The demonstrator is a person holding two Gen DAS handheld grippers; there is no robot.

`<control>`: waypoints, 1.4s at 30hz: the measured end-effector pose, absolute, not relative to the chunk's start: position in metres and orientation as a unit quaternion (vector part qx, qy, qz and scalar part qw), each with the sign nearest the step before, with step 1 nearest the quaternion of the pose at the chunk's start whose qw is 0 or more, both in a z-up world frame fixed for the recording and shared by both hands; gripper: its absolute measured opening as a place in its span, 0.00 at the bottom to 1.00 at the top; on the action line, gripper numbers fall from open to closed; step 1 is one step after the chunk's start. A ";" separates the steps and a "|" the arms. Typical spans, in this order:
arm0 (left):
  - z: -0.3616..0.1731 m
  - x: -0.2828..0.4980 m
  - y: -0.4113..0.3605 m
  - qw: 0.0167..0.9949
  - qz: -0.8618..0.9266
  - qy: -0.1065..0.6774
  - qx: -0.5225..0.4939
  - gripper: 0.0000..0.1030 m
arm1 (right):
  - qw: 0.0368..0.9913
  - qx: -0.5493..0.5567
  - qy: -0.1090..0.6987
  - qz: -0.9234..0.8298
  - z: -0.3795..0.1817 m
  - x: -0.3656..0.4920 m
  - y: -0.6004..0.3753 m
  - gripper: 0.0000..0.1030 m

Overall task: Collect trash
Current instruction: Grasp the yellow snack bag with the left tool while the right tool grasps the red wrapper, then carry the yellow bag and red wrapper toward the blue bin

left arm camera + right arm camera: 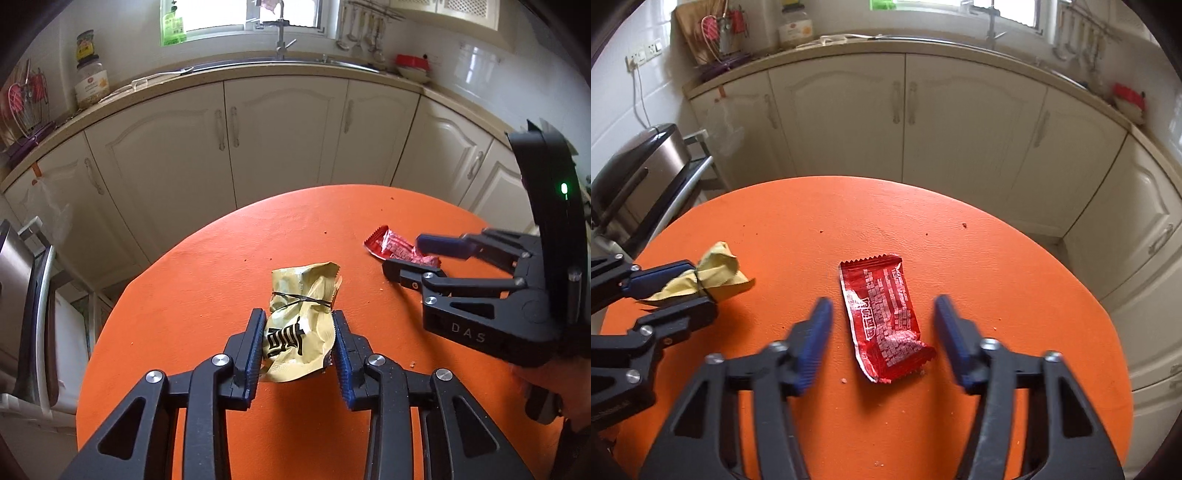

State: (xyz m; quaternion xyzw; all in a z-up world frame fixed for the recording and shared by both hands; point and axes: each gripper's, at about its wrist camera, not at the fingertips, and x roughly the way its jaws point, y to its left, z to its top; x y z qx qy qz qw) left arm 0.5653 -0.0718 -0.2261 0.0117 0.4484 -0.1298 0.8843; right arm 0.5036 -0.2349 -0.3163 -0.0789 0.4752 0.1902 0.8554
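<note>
A crumpled yellow snack bag (301, 317) tied with a black band lies on the round orange table (229, 266). My left gripper (299, 328) is open with its fingers on either side of the bag, close to it. The bag also shows in the right wrist view (714, 277), between the left gripper's fingers (661, 278). A flat red wrapper (884, 319) lies on the table (1015, 280). My right gripper (882, 323) is open and straddles the wrapper, fingers apart from it. In the left wrist view the right gripper (410, 254) sits over the red wrapper (391, 247).
Small crumbs dot the table. Cream cabinets (280, 136) and a counter with a sink (280, 62) run behind it. A steel appliance (639, 162) stands off the table's left edge. A jar (90, 83) stands on the counter.
</note>
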 end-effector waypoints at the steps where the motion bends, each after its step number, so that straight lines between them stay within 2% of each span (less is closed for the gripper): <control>1: -0.226 0.567 -0.072 0.885 -0.129 0.447 0.012 0.29 | 0.855 -0.084 0.475 0.190 -0.316 0.501 -0.233 0.31; 3: -0.224 0.573 -0.073 0.886 -0.131 0.445 0.008 0.29 | 0.853 -0.072 0.478 0.195 -0.315 0.496 -0.237 0.24; 4: -0.223 0.573 -0.073 0.887 -0.133 0.443 0.007 0.29 | 0.852 -0.059 0.481 0.198 -0.312 0.494 -0.240 0.15; 5: -0.222 0.577 -0.074 0.888 -0.134 0.440 0.007 0.29 | 0.850 -0.044 0.485 0.202 -0.311 0.491 -0.245 0.14; 16: -0.211 0.532 -0.079 0.893 -0.165 0.419 0.002 0.29 | 0.859 -0.006 0.477 0.185 -0.287 0.427 -0.274 0.13; 28: -0.179 0.450 -0.117 0.908 -0.216 0.360 0.001 0.29 | 0.902 0.004 0.406 0.151 -0.195 0.324 -0.317 0.13; 36: -0.164 0.366 -0.154 0.907 -0.278 0.318 0.008 0.29 | 0.928 0.012 0.361 0.098 -0.144 0.252 -0.382 0.13; 42: -0.155 0.322 -0.192 0.892 -0.338 0.300 0.024 0.29 | 0.937 0.027 0.348 0.033 -0.129 0.200 -0.450 0.13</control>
